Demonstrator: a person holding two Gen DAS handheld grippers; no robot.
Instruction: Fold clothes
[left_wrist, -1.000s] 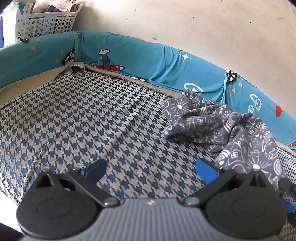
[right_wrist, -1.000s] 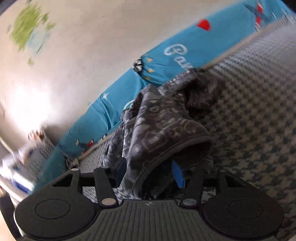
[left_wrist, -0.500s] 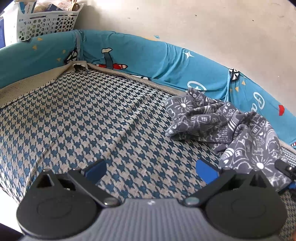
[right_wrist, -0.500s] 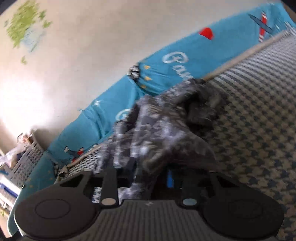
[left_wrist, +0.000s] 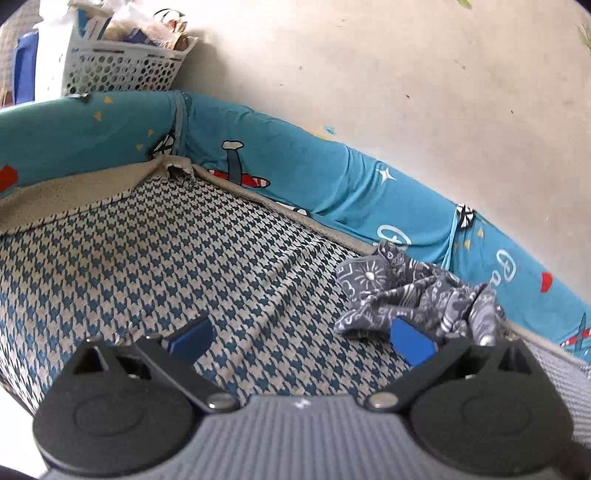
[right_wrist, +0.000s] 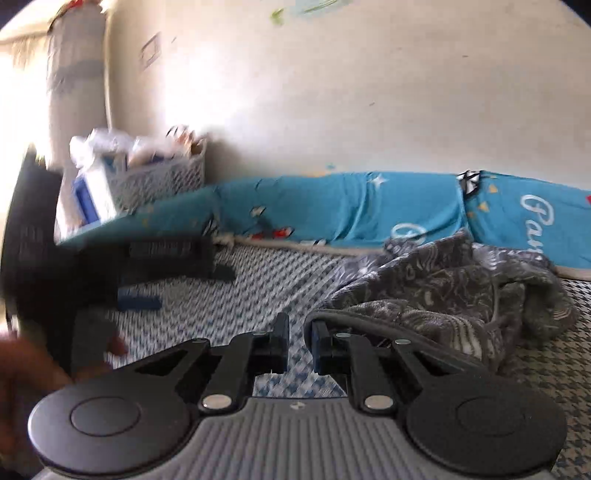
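Note:
A crumpled grey garment with white doodle print (left_wrist: 417, 291) lies on the houndstooth mattress (left_wrist: 155, 258), near the blue bumper. My left gripper (left_wrist: 301, 336) is open and empty above the mattress, its right finger just in front of the garment. In the right wrist view the garment (right_wrist: 454, 291) lies in a heap to the right. My right gripper (right_wrist: 300, 341) has its jaws nearly closed with a narrow gap and nothing between them; the garment's edge lies just right of its right finger. The left gripper (right_wrist: 147, 280) shows blurred at the left there.
A blue padded bumper with airplane prints (left_wrist: 295, 177) runs along the wall. A white perforated basket (left_wrist: 122, 55) full of items stands beyond the far left corner. A beige sheet edge (left_wrist: 74, 192) is folded over at the left.
My right gripper has let go of the garment, which dropped onto the mattress, and has swung to face the bed's far left. The left gripper has drawn back and tilted slightly.

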